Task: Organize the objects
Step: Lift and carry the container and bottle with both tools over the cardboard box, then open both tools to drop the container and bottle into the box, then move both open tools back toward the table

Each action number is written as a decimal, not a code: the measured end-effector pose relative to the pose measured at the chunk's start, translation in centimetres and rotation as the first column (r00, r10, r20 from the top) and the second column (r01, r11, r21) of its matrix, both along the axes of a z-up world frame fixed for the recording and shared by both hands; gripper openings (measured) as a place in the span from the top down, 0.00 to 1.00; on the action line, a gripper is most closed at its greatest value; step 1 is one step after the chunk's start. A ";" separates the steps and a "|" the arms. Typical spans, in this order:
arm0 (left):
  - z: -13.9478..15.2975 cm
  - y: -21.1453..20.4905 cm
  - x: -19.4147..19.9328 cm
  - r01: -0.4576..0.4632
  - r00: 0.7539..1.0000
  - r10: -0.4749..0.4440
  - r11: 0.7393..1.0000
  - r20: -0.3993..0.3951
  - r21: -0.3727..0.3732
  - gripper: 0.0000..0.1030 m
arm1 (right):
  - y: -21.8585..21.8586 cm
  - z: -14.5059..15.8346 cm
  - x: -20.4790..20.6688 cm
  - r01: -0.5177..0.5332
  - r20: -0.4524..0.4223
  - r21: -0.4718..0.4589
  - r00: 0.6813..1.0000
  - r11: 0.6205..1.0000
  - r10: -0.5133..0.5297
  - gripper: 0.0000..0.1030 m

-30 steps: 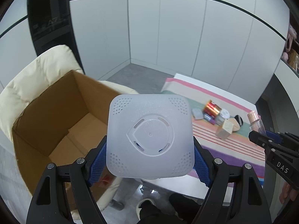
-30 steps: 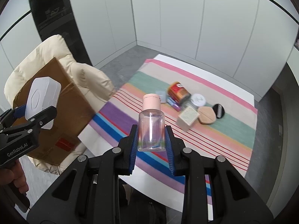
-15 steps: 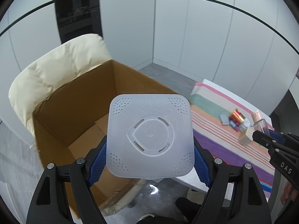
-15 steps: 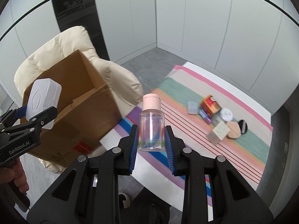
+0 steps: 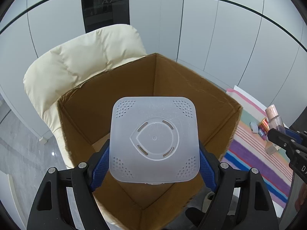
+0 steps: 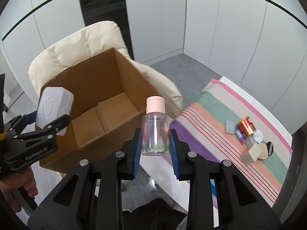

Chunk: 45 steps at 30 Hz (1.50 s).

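Note:
My left gripper (image 5: 153, 159) is shut on a white square plastic device (image 5: 154, 140) with vent holes, held above the open cardboard box (image 5: 191, 88). The same device (image 6: 54, 108) and left gripper (image 6: 51, 122) show at the left of the right wrist view, over the box's near-left rim. My right gripper (image 6: 155, 143) is shut on a clear bottle with a pink cap (image 6: 155, 130), upright, just right of the box (image 6: 99, 80). The bottle (image 5: 274, 118) also appears at the right edge of the left wrist view.
The box rests on a cream padded chair (image 5: 82, 57). To the right, a table with a striped cloth (image 6: 230, 115) carries several small items: a red can (image 6: 246, 126), a beige block (image 6: 250, 153), round compacts (image 6: 265, 147). A hand (image 6: 17, 187) grips the left handle.
Both grippers have swung left, away from the table and toward the box. The white device now hangs over the box opening; the bottle has come to the box's right side.

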<state>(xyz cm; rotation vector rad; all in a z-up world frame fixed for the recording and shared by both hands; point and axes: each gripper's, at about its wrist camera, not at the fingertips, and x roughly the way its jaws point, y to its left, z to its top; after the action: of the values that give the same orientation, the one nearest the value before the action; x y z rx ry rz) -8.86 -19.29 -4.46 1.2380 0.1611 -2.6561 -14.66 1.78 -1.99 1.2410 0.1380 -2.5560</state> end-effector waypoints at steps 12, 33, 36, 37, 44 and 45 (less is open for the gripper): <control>1.2 -5.5 4.4 -0.115 0.992 0.113 0.993 -0.053 -0.038 0.00 | -6.6 -0.1 -0.3 -0.096 -0.005 0.003 0.995 0.995 0.096 0.72; 2.2 -13.1 11.1 -0.298 0.953 0.294 0.953 -0.076 -0.045 0.00 | -15.6 -1.6 -0.1 -0.231 0.026 0.015 0.973 0.973 0.230 0.72; 2.3 -13.0 11.1 -0.308 0.949 0.303 0.950 -0.086 -0.048 0.00 | -15.4 -1.5 0.0 -0.223 0.017 0.025 0.975 0.975 0.222 0.46; 2.3 -12.9 11.0 -0.306 0.950 0.301 0.950 -0.087 -0.052 0.00 | -15.2 -1.4 0.0 -0.214 0.010 0.021 0.977 0.977 0.214 0.27; 2.3 -11.1 9.7 -0.262 0.963 0.258 0.964 -0.079 -0.050 0.00 | -13.3 -0.9 -0.4 -0.172 -0.006 0.003 0.985 0.985 0.172 0.11; 2.3 -10.9 9.4 -0.257 0.964 0.253 0.965 -0.076 -0.050 0.00 | -13.0 -0.9 -0.5 -0.167 -0.006 0.003 0.986 0.986 0.167 0.09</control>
<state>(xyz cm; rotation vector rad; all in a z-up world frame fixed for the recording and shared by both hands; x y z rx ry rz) 0.58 -30.16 -2.17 1.0308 0.2337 -2.4627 -15.13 -11.20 -2.88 1.1699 0.2361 -2.4174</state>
